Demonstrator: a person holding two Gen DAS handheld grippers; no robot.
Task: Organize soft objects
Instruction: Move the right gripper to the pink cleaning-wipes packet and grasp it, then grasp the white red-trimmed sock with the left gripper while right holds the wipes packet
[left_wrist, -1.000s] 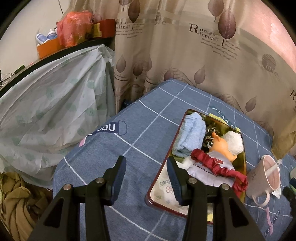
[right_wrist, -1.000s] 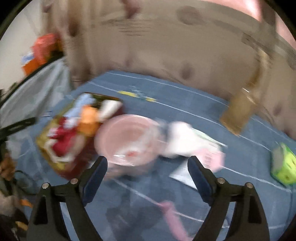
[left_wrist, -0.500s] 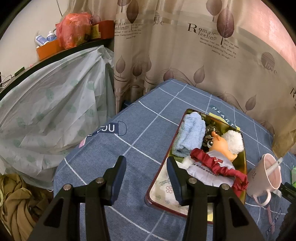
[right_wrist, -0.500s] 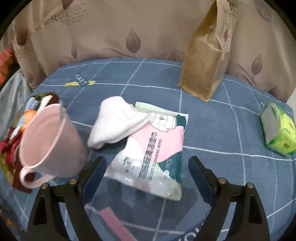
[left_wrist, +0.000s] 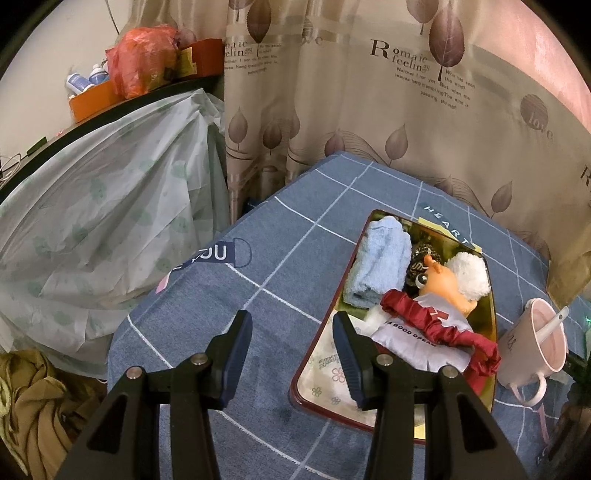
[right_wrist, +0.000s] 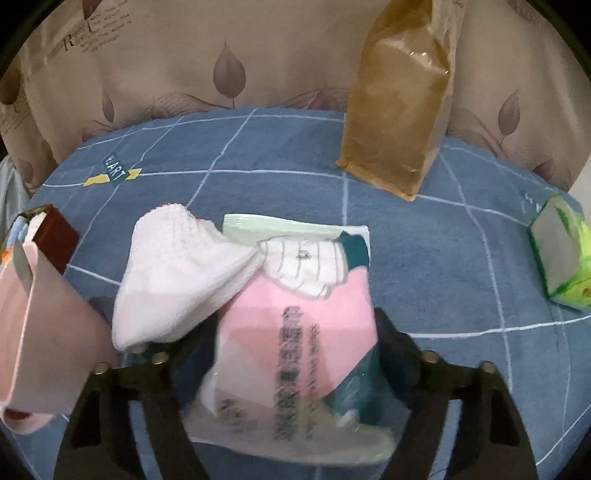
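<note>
The right hand-held gripper (right_wrist: 291, 354) has been brought down and forward within the last half-second, so that the pink-and-white soft pack (right_wrist: 295, 332) now lies between its spread jaws, where before it was well ahead of them. Whether the pads already touch the pack cannot be told, since the near edge is blurred; no pinch is seen yet. A white cloth (right_wrist: 173, 273) rests on the pack's edge at about ten o'clock and is likely to be dragged along if the pack is lifted. The left hand-held gripper (left_wrist: 291, 354) is unchanged: spread, empty, held over the tabletop (left_wrist: 229, 302). At its two o'clock the tray (left_wrist: 317, 380) already holds a blue towel (left_wrist: 380, 269) and a doll (left_wrist: 439, 295). The pack is judged the next item to be gathered.
</note>
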